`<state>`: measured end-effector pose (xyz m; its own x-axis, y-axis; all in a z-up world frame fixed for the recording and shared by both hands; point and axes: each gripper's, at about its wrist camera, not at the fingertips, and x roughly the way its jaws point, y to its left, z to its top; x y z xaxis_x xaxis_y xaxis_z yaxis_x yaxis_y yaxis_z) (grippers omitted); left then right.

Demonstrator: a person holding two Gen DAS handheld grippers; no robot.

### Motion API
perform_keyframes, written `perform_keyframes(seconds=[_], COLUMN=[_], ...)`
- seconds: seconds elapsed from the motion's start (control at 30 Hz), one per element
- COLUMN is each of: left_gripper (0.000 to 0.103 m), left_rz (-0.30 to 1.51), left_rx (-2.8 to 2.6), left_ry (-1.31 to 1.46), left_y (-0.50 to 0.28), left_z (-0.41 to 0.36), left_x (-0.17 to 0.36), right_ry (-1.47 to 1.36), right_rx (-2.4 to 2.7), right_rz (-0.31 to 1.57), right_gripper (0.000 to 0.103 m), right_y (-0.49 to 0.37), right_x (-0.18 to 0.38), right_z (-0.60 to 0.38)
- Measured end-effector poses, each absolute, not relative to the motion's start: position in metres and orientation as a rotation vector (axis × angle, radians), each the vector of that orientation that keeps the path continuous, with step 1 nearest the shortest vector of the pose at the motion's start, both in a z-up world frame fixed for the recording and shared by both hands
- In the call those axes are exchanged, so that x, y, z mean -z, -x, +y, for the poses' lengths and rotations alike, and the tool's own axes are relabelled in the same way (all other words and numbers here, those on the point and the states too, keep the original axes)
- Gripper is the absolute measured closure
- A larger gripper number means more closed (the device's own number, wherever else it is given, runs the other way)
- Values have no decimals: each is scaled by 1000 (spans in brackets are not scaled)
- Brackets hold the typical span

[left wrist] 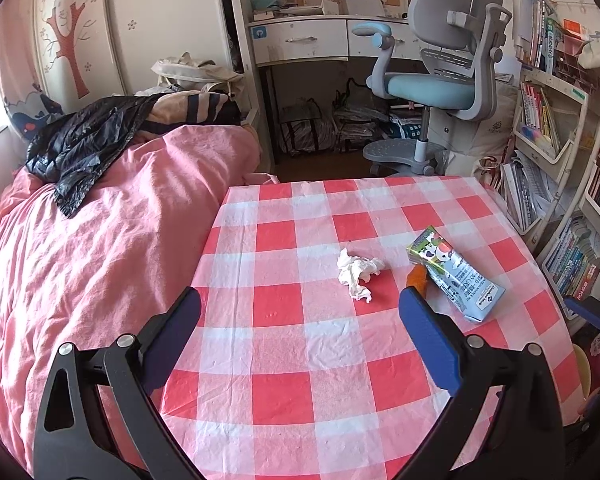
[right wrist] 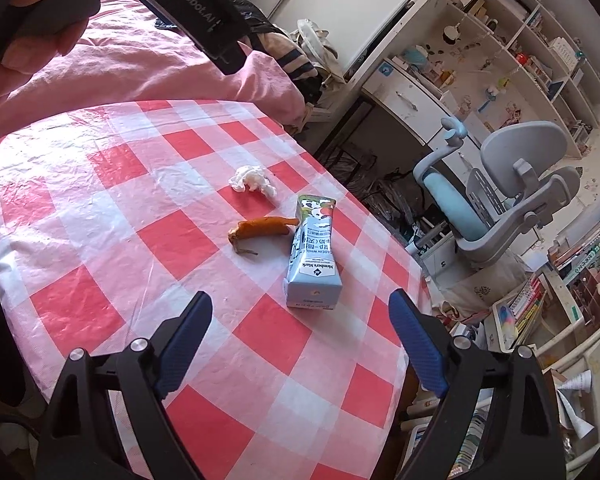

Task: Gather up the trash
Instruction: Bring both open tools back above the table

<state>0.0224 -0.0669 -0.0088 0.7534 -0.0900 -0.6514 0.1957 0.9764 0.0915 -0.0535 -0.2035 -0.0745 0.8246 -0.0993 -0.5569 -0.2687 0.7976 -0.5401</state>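
Note:
A crumpled white tissue (left wrist: 358, 274) lies mid-table on the red-and-white checked cloth (left wrist: 284, 360). A flattened milk carton (left wrist: 454, 276) lies to its right, with an orange peel-like scrap (left wrist: 417, 277) beside it, partly hidden by my finger. My left gripper (left wrist: 300, 304) is open and empty, above the table just short of the tissue. In the right wrist view the tissue (right wrist: 252, 178), the orange scrap (right wrist: 260, 229) and the carton (right wrist: 314, 252) lie ahead of my right gripper (right wrist: 300, 308), which is open and empty, just short of the carton's near end.
A pink-covered bed (left wrist: 100, 240) with a black plastic bag (left wrist: 80, 144) borders the table's left side. A grey-blue chair (left wrist: 440, 80) and desk stand beyond the far edge. Bookshelves (left wrist: 560, 160) stand right. The left gripper's body (right wrist: 196, 12) shows at the right wrist view's top left.

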Motion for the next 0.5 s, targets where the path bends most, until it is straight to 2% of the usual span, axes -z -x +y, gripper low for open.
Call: perform_keyframes(seconds=[0.5], left_gripper=[7], left_rz=[705], left_rx=[151], left_ry=[-155], left_y=[-24], left_z=[-64], left_x=[11], right_ry=[654], right_rx=[-96], right_rz=[603], right_gripper=[16], right_y=[53], right_x=[74], right_z=[-203])
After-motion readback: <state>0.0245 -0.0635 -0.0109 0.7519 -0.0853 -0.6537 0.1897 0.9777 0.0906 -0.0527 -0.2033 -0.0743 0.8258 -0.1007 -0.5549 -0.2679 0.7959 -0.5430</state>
